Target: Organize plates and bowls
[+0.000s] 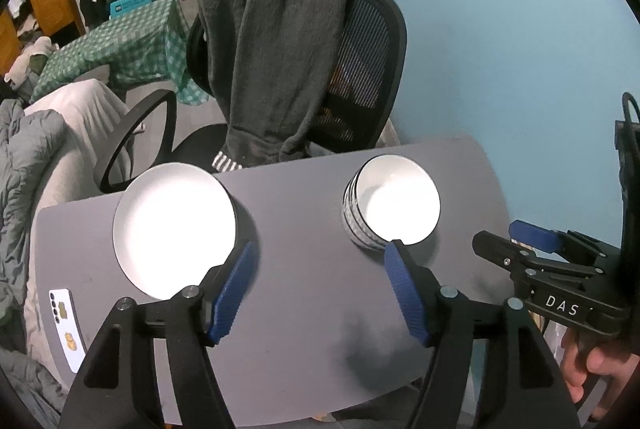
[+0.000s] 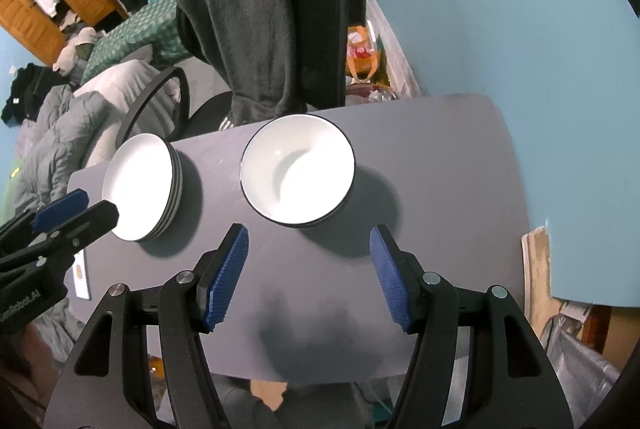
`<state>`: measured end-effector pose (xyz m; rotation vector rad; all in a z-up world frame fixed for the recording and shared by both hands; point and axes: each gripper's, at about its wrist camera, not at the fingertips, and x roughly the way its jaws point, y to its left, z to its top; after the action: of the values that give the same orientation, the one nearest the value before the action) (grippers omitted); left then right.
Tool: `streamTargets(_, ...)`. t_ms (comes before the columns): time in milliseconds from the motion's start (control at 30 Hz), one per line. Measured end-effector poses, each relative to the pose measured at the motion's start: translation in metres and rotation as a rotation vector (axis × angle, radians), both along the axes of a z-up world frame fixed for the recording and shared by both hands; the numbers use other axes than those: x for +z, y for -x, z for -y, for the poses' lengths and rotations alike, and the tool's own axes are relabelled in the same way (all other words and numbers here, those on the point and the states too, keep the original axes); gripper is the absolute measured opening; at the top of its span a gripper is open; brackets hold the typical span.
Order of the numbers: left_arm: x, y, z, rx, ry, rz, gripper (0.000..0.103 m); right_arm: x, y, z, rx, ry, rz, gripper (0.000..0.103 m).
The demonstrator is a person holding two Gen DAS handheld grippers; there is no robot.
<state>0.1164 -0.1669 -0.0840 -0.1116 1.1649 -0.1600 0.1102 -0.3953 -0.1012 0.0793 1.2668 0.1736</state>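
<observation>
A stack of white plates [image 1: 174,229] [image 2: 140,185] with dark rims sits on the left of the grey table [image 1: 304,213] [image 2: 440,165]. To its right stands a stack of white bowls [image 1: 394,203] [image 2: 298,169] with patterned outsides. My left gripper [image 1: 322,289] hovers open over the table in front of both stacks, nothing between its blue pads. My right gripper [image 2: 310,275] is open too, just in front of the bowls, holding nothing. In the left wrist view the right gripper [image 1: 516,241] comes in from the right edge, held by a hand. The left gripper [image 2: 76,209] shows at the left edge of the right wrist view.
A black office chair [image 1: 360,61] [image 2: 316,17] draped with a dark garment stands behind the table. A white card [image 1: 66,325] [image 2: 82,273] lies at the table's left edge. Grey bedding [image 1: 24,165] is on the left, a blue wall [image 1: 520,29] on the right.
</observation>
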Motion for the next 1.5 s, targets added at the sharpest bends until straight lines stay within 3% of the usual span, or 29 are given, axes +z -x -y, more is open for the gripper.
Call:
streamTargets(633, 0.004, -0.004, 0.007, -0.009, -0.002, -0.018, 0.069, -0.005, 0.002, 0.026, -0.029, 0.014, -0.008, 0.062)
streamTargets(767, 0.005, -0.008, 0.008, -0.006, -0.009, -0.019, 0.076, -0.008, -0.001, 0.030, -0.029, 0.016, -0.012, 0.062)
streamTargets(1100, -0.001, -0.021, 0.015, -0.011, -0.001, -0.038, 0.076, -0.018, -0.012, 0.037, 0.003, 0.008, -0.040, 0.062)
streamTargets(1267, -0.015, -0.033, 0.025, -0.031, -0.009, -0.067, 0.077, -0.030, -0.024, 0.039, 0.030, -0.008, -0.069, 0.063)
streamTargets(1500, -0.056, -0.052, 0.037, -0.040, 0.013, -0.177, 0.077, -0.060, -0.047, 0.042, 0.070, -0.058, -0.135, 0.063)
